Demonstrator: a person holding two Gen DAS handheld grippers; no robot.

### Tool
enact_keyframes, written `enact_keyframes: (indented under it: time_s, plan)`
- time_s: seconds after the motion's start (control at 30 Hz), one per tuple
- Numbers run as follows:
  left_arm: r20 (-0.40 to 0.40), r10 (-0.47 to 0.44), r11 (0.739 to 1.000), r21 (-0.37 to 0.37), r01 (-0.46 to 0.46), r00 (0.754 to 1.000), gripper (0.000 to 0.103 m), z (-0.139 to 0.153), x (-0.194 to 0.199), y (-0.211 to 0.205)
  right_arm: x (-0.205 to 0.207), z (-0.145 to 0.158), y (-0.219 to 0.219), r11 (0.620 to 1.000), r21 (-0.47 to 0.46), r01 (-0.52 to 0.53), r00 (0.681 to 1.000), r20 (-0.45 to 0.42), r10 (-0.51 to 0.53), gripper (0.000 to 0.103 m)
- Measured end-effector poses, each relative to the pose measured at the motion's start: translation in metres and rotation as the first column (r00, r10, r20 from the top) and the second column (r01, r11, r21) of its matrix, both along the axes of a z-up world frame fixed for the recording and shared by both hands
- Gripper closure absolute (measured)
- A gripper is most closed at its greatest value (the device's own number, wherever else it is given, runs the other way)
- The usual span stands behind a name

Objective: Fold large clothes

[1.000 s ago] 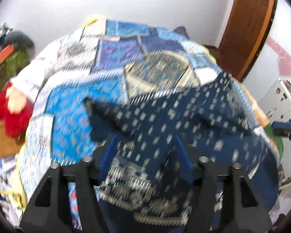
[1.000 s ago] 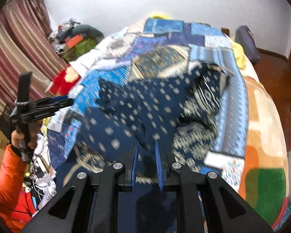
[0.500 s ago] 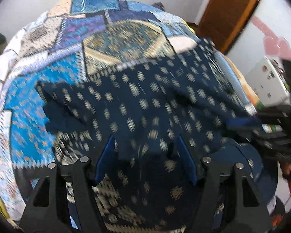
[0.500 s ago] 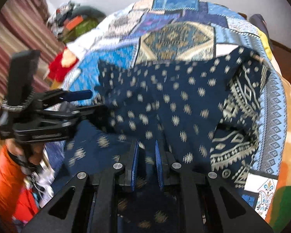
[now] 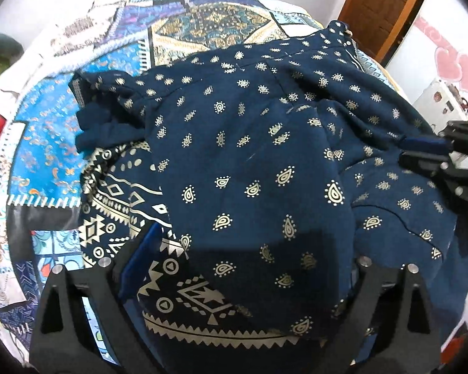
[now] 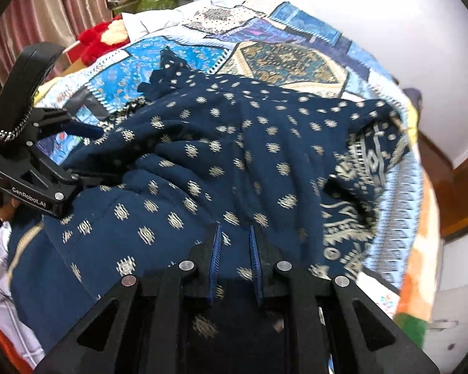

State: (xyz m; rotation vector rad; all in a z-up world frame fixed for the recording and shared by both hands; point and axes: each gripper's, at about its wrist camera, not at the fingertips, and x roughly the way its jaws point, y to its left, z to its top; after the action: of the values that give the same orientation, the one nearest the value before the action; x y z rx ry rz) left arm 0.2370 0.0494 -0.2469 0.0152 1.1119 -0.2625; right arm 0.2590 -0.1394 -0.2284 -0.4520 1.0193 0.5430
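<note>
The right gripper (image 6: 234, 243) has its two blue fingers (image 6: 216, 249) close together, with only a thin gap. A bit of the dark blue dress (image 6: 221, 155) sits in that gap, so it looks pinched there. I think it holds this edge so the cloth cannot slide away while the fold is made.

The left gripper (image 5: 234, 249) has its jaws wide apart. The dress lies draped over them and hides the right one. Only the left blue finger (image 5: 142, 249) shows. The cloth lies between the fingers, but they are too far apart to squeeze it. So I think this gripper only carries the cloth on top and does not hold it tight.

The dress is big and soft. It has small gold drops all over and a wide band of white shapes (image 5: 124, 205) along one edge. It lies in a bunched heap on the patchwork bed cover (image 5: 43, 149), near the front edge of the bed. One part has been turned over the rest, so the band peeks out from under it. A sleeve (image 5: 99, 118) sticks out to the side, crumpled.

The fold looks only half done. The cloth is lumpy, so it needs to be pulled flat next.

A red soft toy (image 6: 99, 39) sits far off by the curtain (image 6: 46, 9).
</note>
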Motion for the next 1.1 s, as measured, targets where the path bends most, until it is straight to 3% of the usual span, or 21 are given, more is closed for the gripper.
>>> enact_keyframes:
  time_s: [0.23,0.4,0.53,0.67,0.73,0.87,1.0,1.1]
  plan:
    - [-0.028,0.05,0.998,-0.034,-0.051,0.998,0.002,-0.005,-0.004,0.013,-0.006,0.01,-0.023,1.0,0.024,0.006,1.0,-0.011,-0.006,0.09]
    - [-0.045,0.039,0.999,-0.023,-0.04,0.998,0.003,0.018,-0.005,0.021,-0.003,0.027,-0.041,0.994,0.1,0.039,0.997,-0.074,-0.032,0.09]
    - [0.005,0.046,0.998,-0.033,-0.045,0.999,0.003,0.047,-0.002,0.036,0.014,0.046,-0.062,0.974,0.194,0.118,0.988,-0.124,-0.095,0.09]
    - [0.043,0.134,0.985,-0.118,-0.129,0.99,0.002,0.071,0.014,0.071,0.038,0.058,-0.078,0.954,0.233,0.191,0.98,-0.102,-0.172,0.09]
    - [0.051,0.209,0.972,-0.118,-0.202,0.977,0.002,0.075,0.029,0.092,0.057,0.061,-0.084,0.944,0.23,0.234,0.972,-0.082,-0.221,0.09]
    - [0.022,0.317,0.946,-0.081,-0.314,0.948,0.002,0.058,0.066,0.128,0.098,0.056,-0.091,0.931,0.206,0.302,0.953,-0.043,-0.3,0.09]
    - [-0.055,0.386,0.922,-0.01,-0.387,0.921,0.002,0.01,0.113,0.155,0.145,0.036,-0.093,0.909,0.176,0.379,0.925,-0.042,-0.377,0.09]
    - [-0.103,0.424,0.905,0.033,-0.423,0.9,0.002,-0.023,0.139,0.165,0.179,0.008,-0.087,0.915,0.119,0.386,0.922,-0.055,-0.382,0.09]
